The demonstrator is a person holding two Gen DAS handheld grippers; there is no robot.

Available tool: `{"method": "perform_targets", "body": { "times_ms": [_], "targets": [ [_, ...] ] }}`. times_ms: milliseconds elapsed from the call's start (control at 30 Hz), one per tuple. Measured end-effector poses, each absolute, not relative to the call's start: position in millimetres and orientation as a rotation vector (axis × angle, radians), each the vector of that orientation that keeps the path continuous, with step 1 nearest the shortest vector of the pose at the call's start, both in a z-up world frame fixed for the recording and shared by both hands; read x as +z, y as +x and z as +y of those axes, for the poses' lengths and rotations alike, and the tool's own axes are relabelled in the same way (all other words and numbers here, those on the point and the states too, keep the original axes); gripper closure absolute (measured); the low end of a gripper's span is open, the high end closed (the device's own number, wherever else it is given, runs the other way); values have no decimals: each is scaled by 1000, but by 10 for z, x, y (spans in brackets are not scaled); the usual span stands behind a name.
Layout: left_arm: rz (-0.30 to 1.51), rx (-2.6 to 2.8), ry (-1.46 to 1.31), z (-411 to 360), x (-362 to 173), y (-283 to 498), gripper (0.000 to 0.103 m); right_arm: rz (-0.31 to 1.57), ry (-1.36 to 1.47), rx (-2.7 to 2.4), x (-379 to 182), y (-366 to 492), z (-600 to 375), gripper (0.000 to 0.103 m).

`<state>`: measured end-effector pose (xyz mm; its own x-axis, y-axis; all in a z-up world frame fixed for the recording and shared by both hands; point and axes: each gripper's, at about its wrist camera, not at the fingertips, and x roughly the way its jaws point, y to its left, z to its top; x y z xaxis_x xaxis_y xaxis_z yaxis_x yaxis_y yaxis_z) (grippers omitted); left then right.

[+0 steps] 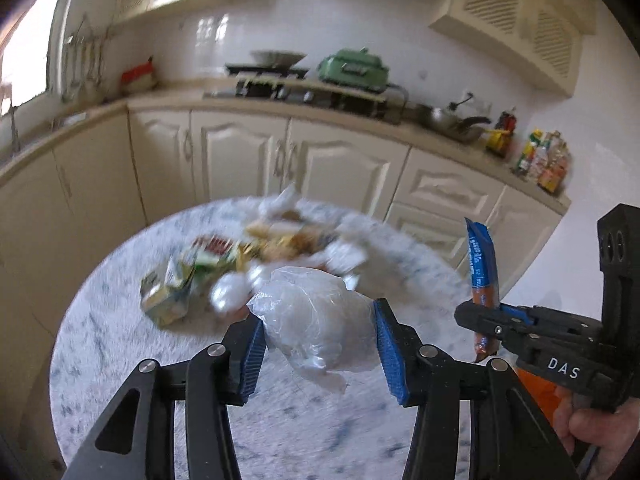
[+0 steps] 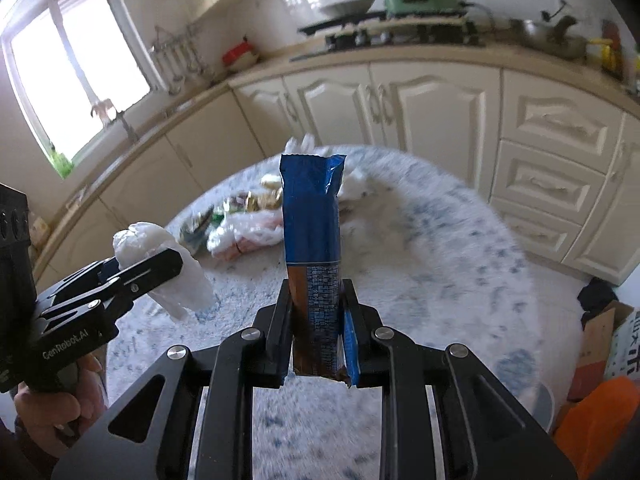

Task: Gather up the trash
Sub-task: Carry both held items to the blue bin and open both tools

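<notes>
one blue wrapper [image 2: 311, 240], long axis upright

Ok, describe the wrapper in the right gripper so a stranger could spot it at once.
Start at the round marble table before the cream cabinets. Above its near side the right gripper is shut on a wrapper, which stands upright. It is long, flat and blue with a brown lower end, unlike the crumpled clear bag in the left gripper.
</notes>
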<state>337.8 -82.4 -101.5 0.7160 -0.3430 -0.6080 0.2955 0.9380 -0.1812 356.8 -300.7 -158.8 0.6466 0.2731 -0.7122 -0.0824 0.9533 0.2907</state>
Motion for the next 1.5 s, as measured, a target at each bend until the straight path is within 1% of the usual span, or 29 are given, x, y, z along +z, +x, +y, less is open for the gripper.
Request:
{"method": "perform_targets", "body": {
  "times_ms": [133, 333, 433, 533, 700, 800, 1000, 1133, 1267, 1300, 1333, 1367, 1400, 1433, 1467, 1500],
  "targets": [
    [642, -418, -39, -1108, -808, 3198, 57, 787, 267, 161, -1349, 3308, -3303, 82],
    [609, -575, 15, -1797, -592, 3009, 57, 725, 291, 31, -1094, 2870, -3924, 82],
    [623, -674, 39, -2219, -595, 2952, 57, 711, 322, -70, -1093, 2578, -4339, 82],
    [670, -761, 69, -2714, -695, 2915, 57, 722, 360, -167, -1218, 2339, -4739, 82],
    [791, -891, 163, -3627, -1049, 2827, 57, 785, 455, -312, -1685, 2006, -5404, 82],
    [862, -936, 230, -4109, -1328, 2781, 56, 856, 525, -367, -2107, 1893, -5758, 82],
    [1036, -974, 319, -4791, -1940, 2860, 56, 984, 666, -415, -2992, 1758, -6249, 82],
    [1113, -968, 358, -5193, -2191, 2967, 55, 1027, 712, -415, -3306, 1782, -6391, 80],
    [1164, -934, 404, -5459, -2393, 3095, 48, 1050, 741, -417, -3496, 1793, -6489, 79],
    [1168, -920, 414, -5477, -2414, 3089, 41, 1052, 748, -420, -3529, 1788, -6516, 79],
    [1170, -907, 417, -5573, -2424, 3179, 31, 1055, 751, -423, -3541, 1779, -6524, 77],
    [1165, -895, 413, -5603, -2416, 3207, 27, 1058, 752, -428, -3561, 1769, -6538, 72],
    [1158, -891, 408, -5631, -2395, 3234, 21, 1060, 753, -437, -3573, 1752, -6548, 68],
    [1153, -884, 410, -5754, -2424, 3325, 12, 1057, 755, -448, -3576, 1728, -6552, 57],
    [1142, -868, 415, -5757, -2445, 3353, 8, 1050, 762, -458, -3566, 1700, -6557, 43],
    [1131, -861, 411, -5757, -2418, 3346, 2, 1041, 772, -467, -3545, 1669, -6558, 37]
  ]
}}
